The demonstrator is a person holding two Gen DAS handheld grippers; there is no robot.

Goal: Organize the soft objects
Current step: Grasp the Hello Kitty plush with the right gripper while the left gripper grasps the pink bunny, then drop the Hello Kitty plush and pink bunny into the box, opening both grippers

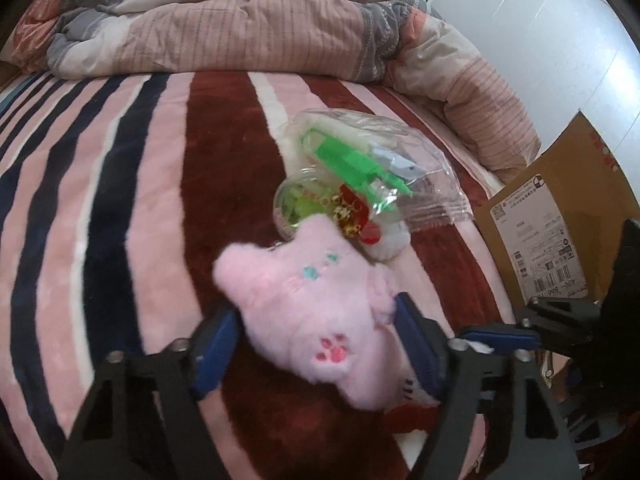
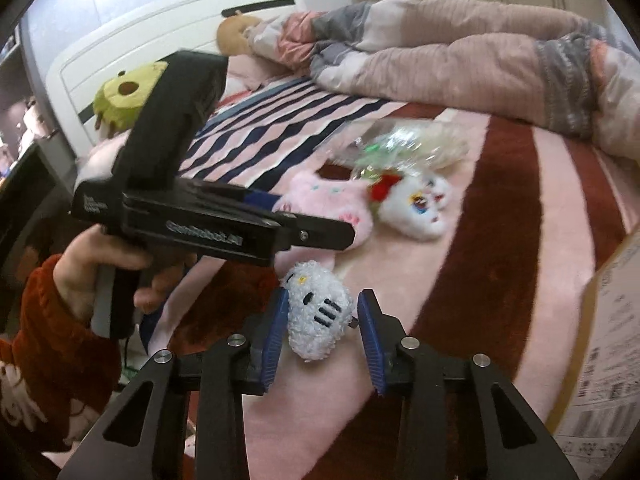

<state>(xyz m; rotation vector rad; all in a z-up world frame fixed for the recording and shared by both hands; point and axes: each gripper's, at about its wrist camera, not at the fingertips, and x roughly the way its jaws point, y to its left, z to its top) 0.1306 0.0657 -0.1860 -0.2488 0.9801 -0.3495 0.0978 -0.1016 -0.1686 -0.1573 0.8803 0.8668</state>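
A pink plush cat (image 1: pixel 316 312) lies on the striped blanket, between the blue pads of my left gripper (image 1: pixel 316 320); the jaws stand wide on either side of it and seem to touch its flanks. It also shows in the right wrist view (image 2: pixel 328 200). A small white curly plush (image 2: pixel 318 316) lies between the open fingers of my right gripper (image 2: pixel 322 316), with a gap on the right side. A white plush with a red bow (image 2: pixel 416 208) lies beyond the pink cat.
A clear plastic bag with green items (image 1: pixel 360 160) lies past the pink cat. A cardboard box (image 1: pixel 560 216) stands at the bed's right edge. A rumpled duvet (image 1: pixel 248 28) fills the far side. A green plush (image 2: pixel 120 96) leans at the headboard.
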